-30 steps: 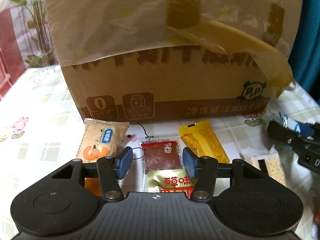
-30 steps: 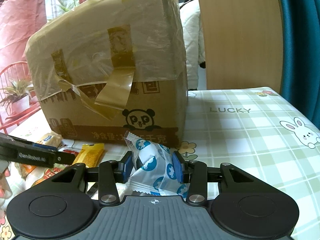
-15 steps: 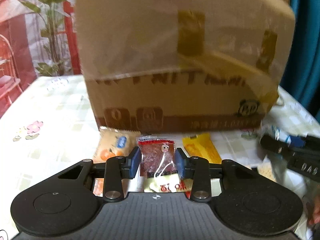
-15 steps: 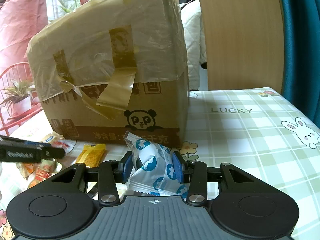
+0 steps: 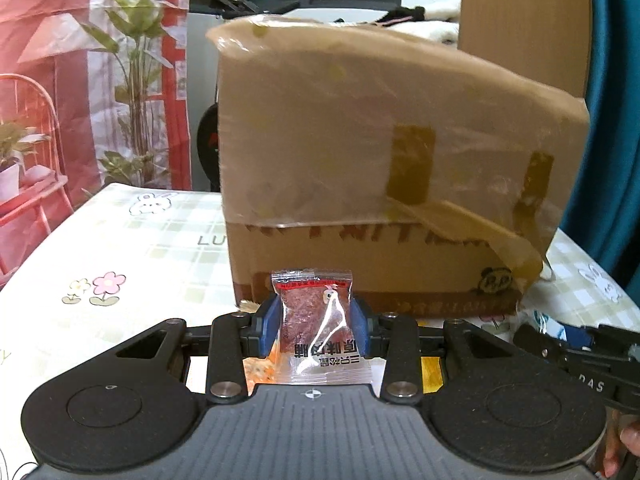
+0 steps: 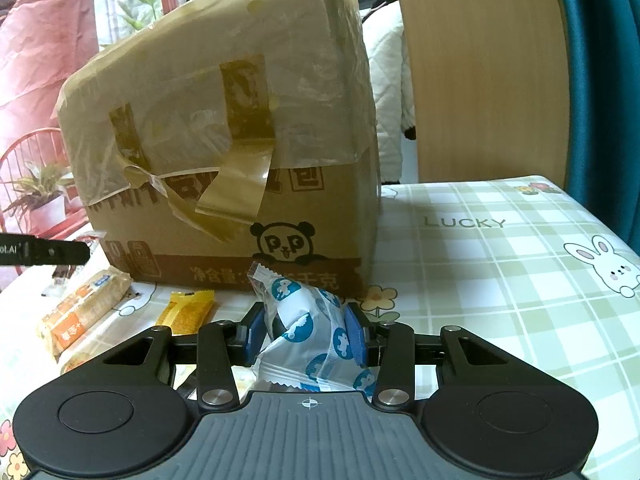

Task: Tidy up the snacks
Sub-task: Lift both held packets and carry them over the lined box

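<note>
Between the blue pads of the left tool [image 5: 313, 326], a clear flat packet of dark red dried meat with a red top strip [image 5: 316, 316] is pinched by its two side edges and stands upright, lifted off the counter [image 5: 120, 248]. Side grip keeps the flat face toward the camera and the crinkly film from folding. Right tool [image 6: 306, 332] is pressed onto a puffy white wrapper with blue round prints [image 6: 308, 328], also raised, sawtooth seam sticking up at 11 o'clock.

Big taped cardboard box with a panda logo [image 6: 240, 160] fills 12 o'clock in both views, close ahead, so forward room is short. Likely drop spot is over its top, judged only. Right view: open checked cloth at 2–3 o'clock; at 9 o'clock an orange-and-white biscuit pack [image 6: 80, 308] and a yellow sachet [image 6: 188, 310] lie on the counter near the box foot.
</note>
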